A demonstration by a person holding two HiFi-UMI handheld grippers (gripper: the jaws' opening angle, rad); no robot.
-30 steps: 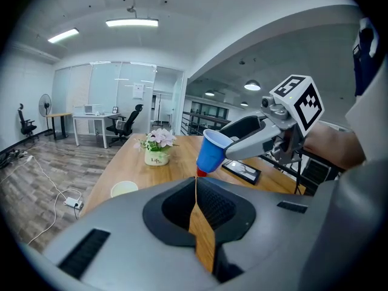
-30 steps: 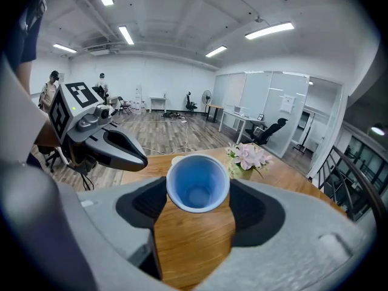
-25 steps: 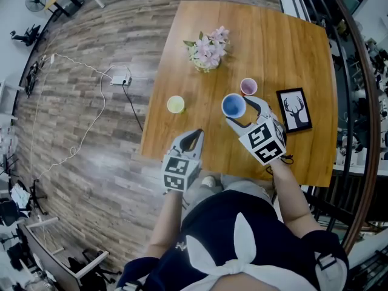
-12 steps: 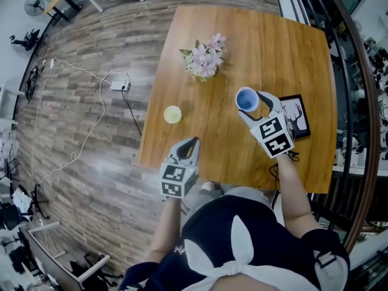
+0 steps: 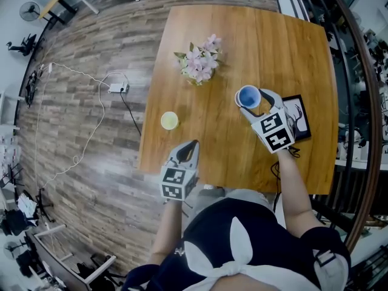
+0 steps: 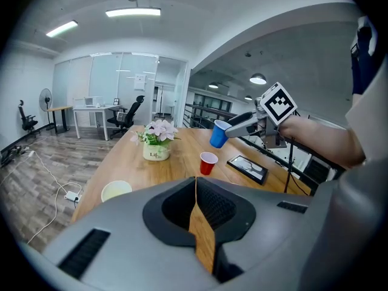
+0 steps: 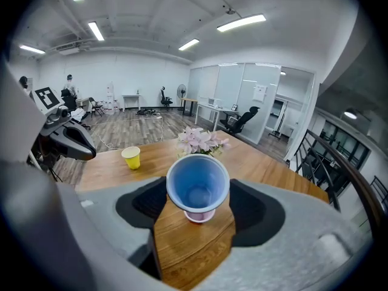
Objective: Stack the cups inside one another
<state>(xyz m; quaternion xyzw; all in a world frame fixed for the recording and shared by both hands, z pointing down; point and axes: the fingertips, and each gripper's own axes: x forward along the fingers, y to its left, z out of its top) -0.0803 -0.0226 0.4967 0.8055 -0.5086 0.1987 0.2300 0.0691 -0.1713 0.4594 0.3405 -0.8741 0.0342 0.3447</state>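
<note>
My right gripper point(image 5: 254, 103) is shut on a blue cup point(image 5: 248, 96), held upright in the air over the wooden table point(image 5: 285, 41). In the right gripper view the blue cup point(image 7: 198, 183) hangs just above a red cup point(image 7: 200, 216), which shows only as a rim below it. The left gripper view has the blue cup point(image 6: 219, 133) above and apart from the red cup point(image 6: 208, 162). A yellow cup point(image 5: 169, 120) stands alone near the table's left edge. My left gripper point(image 5: 193, 145) is shut and empty at the near edge.
A pot of pink flowers point(image 5: 197, 62) stands at the far left of the table. A black picture frame with a deer point(image 5: 298, 117) lies just right of the right gripper. A power strip and cable point(image 5: 115, 88) lie on the floor to the left.
My right gripper has carried the blue cup rightward, from beside the red cup to over it, so the red cup is now hidden in the head view. The left gripper has barely moved.
</note>
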